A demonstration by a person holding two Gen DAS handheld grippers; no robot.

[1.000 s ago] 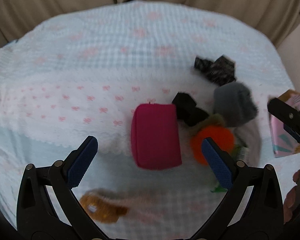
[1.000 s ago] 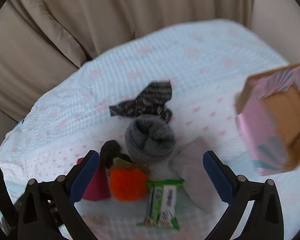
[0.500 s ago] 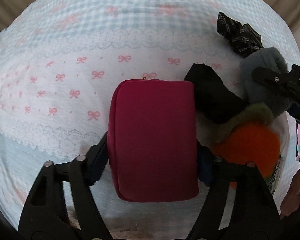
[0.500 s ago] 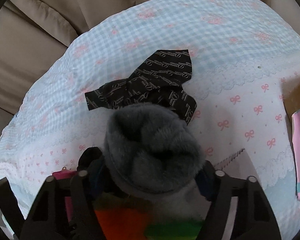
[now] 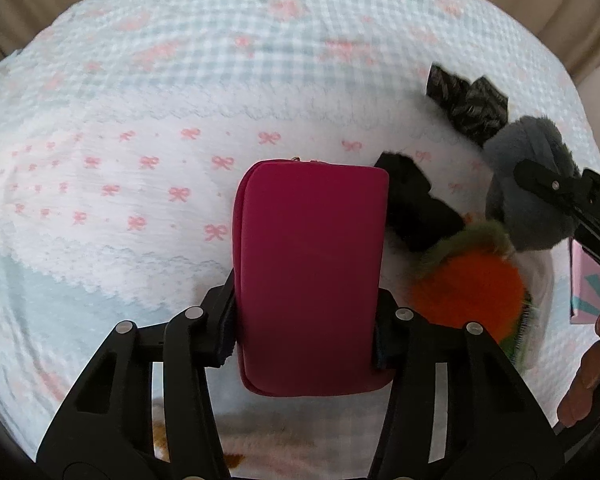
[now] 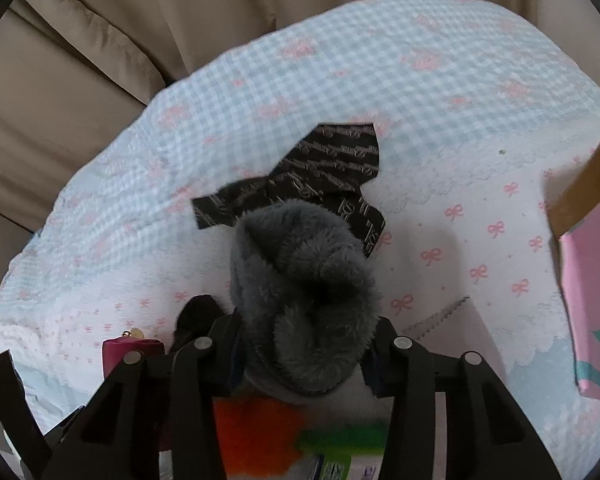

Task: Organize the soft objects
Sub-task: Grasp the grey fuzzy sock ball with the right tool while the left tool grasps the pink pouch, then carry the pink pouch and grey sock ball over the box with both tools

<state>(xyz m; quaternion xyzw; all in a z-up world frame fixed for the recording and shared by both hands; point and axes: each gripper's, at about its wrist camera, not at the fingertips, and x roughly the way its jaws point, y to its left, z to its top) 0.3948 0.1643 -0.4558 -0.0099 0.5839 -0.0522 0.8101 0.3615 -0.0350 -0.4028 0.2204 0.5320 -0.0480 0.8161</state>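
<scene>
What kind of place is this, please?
Probably a living room at home: a beige upholstered sofa stands behind a surface covered with a light blue gingham cloth with pink bows, strewn with soft household items.

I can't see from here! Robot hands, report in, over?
Left gripper shut on red pouch. Right gripper shut on grey fluffy sock. Orange plush and black cloth close by, nothing blocking.

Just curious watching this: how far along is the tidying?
Early. Nothing looks sorted yet. In hand: left gripper clamps the magenta pouch, right gripper the grey fuzzy item. Left lying: orange plush, black patterned cloth, small black item.
</scene>
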